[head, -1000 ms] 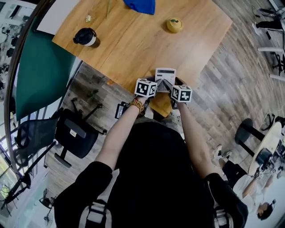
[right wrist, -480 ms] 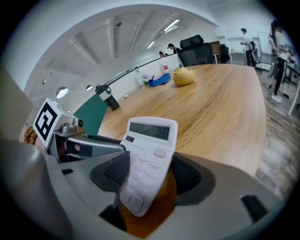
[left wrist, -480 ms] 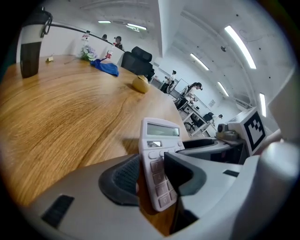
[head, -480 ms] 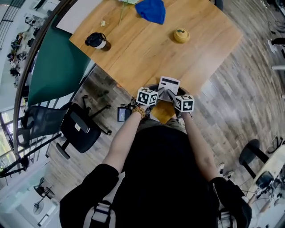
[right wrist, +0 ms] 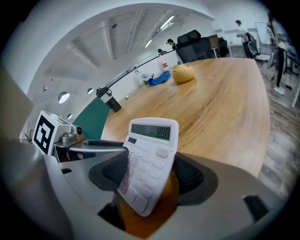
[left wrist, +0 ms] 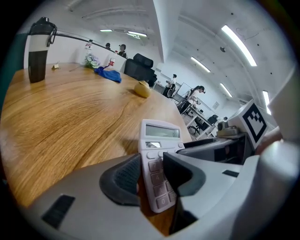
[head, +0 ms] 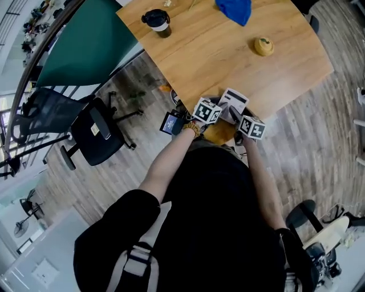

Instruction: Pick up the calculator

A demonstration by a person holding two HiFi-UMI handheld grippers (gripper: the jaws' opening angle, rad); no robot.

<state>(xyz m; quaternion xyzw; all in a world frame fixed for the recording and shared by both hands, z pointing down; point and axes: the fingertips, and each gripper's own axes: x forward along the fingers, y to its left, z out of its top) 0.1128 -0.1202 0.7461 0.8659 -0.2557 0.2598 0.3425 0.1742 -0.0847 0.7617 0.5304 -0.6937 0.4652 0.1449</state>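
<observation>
- A person is seen from above, arms reaching forward, with tongs held in each hand at the near edge of a wooden table [head: 205, 57].
- A white calculator [right wrist: 152, 140] is held between both tongs at that edge. Its display end is pointed away from the tongs and its keys toward them.
- The left tongs [left wrist: 152, 176] are closed on the calculator. One dark pad is pressed against its left edge and the other is laid over the keys on its right side. These jaws have just been closing, with the calculator between them.
- The right tongs [right wrist: 149, 173] are clamped on the calculator too, with a pad set against each long edge. These jaws have just been opening slightly, with the calculator between them.
- In the right tongs' view the calculator is tilted, display end raised, and digits are shown on the display. Whether it touches the table cannot be told.
- The two tongs are placed close together, with their tips meeting at the calculator.
- An orange object [head: 219, 134] is seen directly beneath the tongs.
- Well beyond the tongs, a yellow lump [head: 263, 45] is set on the table. A blue cloth [head: 234, 8] is laid farther off, and a dark bottle [head: 157, 21] is stood far to the left.
- To the left of the left tongs, off the table, a black chair [head: 97, 134] is placed on the floor.
</observation>
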